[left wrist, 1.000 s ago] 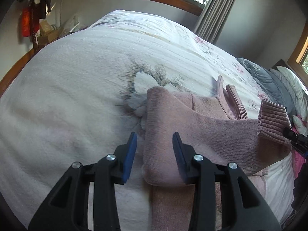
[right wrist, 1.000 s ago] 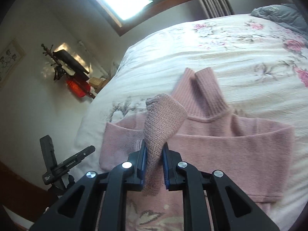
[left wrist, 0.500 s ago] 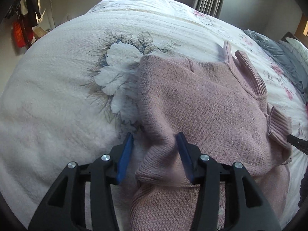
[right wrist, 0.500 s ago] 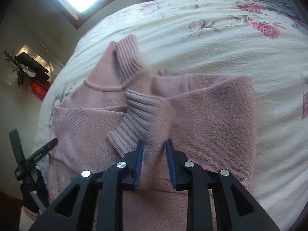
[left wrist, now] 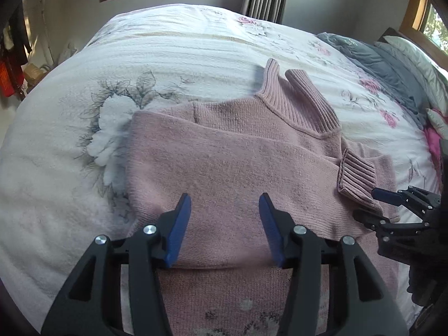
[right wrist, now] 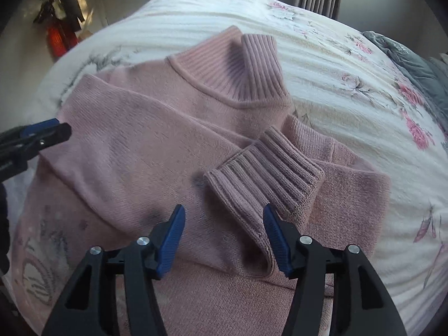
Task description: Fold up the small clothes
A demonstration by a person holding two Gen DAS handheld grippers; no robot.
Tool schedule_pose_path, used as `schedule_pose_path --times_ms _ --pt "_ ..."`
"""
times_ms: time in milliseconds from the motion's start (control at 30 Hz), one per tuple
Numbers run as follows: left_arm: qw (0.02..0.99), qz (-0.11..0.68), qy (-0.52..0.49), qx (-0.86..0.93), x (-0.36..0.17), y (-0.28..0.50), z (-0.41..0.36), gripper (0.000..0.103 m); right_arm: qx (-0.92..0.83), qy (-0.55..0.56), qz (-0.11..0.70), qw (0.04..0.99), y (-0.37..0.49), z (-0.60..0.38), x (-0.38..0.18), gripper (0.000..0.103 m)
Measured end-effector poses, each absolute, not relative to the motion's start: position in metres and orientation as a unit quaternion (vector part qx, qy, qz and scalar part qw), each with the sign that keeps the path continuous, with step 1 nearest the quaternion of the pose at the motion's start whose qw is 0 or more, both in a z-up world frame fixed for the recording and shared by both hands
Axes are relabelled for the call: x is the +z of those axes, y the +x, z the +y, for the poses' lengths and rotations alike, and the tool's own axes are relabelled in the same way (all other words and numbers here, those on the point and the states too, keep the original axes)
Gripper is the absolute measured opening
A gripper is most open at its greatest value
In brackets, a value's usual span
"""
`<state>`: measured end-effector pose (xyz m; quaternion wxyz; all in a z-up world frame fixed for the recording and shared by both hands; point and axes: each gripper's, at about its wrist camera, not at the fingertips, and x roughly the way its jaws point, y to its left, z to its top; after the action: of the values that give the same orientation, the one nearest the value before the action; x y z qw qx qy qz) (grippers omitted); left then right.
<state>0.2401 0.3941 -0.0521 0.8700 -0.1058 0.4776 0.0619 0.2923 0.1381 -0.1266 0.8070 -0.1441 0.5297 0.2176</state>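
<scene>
A pink knit sweater [left wrist: 224, 168] lies flat on the bed [left wrist: 84, 182] directly ahead of both tongs, one sleeve folded across the chest with its ribbed cuff [right wrist: 268, 173] just beyond the right tongs [right wrist: 224, 238]. The left tongs [left wrist: 224, 224] hover over that sleeve, jaws wide, holding nothing; the right tongs are likewise spread wide and empty. The knit looks soft, limp and light, likely to sag and stretch rather than slip. Firmer holds would probably be the thick cuff, the ribbed collar [right wrist: 246, 70] or a doubled folded edge.
</scene>
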Motion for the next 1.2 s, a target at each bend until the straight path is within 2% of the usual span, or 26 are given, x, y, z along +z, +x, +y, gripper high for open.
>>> schedule_pose_path --times_ms 33,67,100,133,200,500,533,600,700,833,900,933,1100,1200 --pt "0.866 0.483 -0.109 0.064 -0.057 0.242 0.393 0.050 0.210 -0.151 0.534 0.805 0.296 0.139 -0.133 0.052" --pt "0.862 0.489 -0.112 0.064 -0.063 0.243 0.394 0.050 0.202 -0.161 0.540 0.801 0.299 0.138 -0.140 0.034" --pt "0.859 0.495 -0.113 0.067 -0.068 0.245 0.395 0.050 0.194 -0.168 0.543 0.800 0.301 0.136 -0.144 0.022" --pt "0.856 0.499 -0.112 0.072 -0.073 0.246 0.396 0.050 0.194 -0.163 0.541 0.802 0.302 0.131 -0.144 0.020" --pt "0.857 0.499 -0.111 0.073 -0.079 0.246 0.399 0.050 0.203 -0.130 0.537 0.809 0.301 0.117 -0.138 0.011" --pt "0.861 0.493 -0.103 0.077 -0.081 0.244 0.398 0.052 0.171 0.050 0.511 0.841 0.300 0.007 -0.102 0.012" --pt "0.861 0.492 -0.101 0.078 -0.082 0.245 0.397 0.052 0.166 0.060 0.514 0.840 0.299 -0.003 -0.103 0.013" --pt "0.862 0.491 -0.098 0.079 -0.082 0.245 0.396 0.052 0.157 0.071 0.522 0.836 0.298 -0.020 -0.109 0.024" --pt "0.861 0.492 -0.097 0.082 -0.078 0.245 0.394 0.052 0.154 0.104 0.534 0.825 0.300 -0.038 -0.121 0.034" --pt "0.868 0.479 -0.106 0.071 -0.064 0.243 0.391 0.053 0.161 0.164 0.542 0.808 0.303 -0.055 -0.135 0.036" --pt "0.871 0.476 -0.103 0.069 -0.059 0.243 0.389 0.054 0.165 0.172 0.541 0.807 0.303 -0.057 -0.136 0.025" --pt "0.871 0.476 -0.104 0.067 -0.059 0.243 0.389 0.055 0.165 0.168 0.542 0.807 0.301 -0.059 -0.135 0.024" --pt "0.864 0.488 -0.092 0.078 -0.071 0.245 0.396 0.055 0.110 0.090 0.567 0.811 0.292 -0.061 -0.139 0.027" --pt "0.866 0.486 -0.095 0.071 -0.080 0.243 0.401 0.055 0.115 0.089 0.567 0.811 0.286 -0.067 -0.141 0.030"
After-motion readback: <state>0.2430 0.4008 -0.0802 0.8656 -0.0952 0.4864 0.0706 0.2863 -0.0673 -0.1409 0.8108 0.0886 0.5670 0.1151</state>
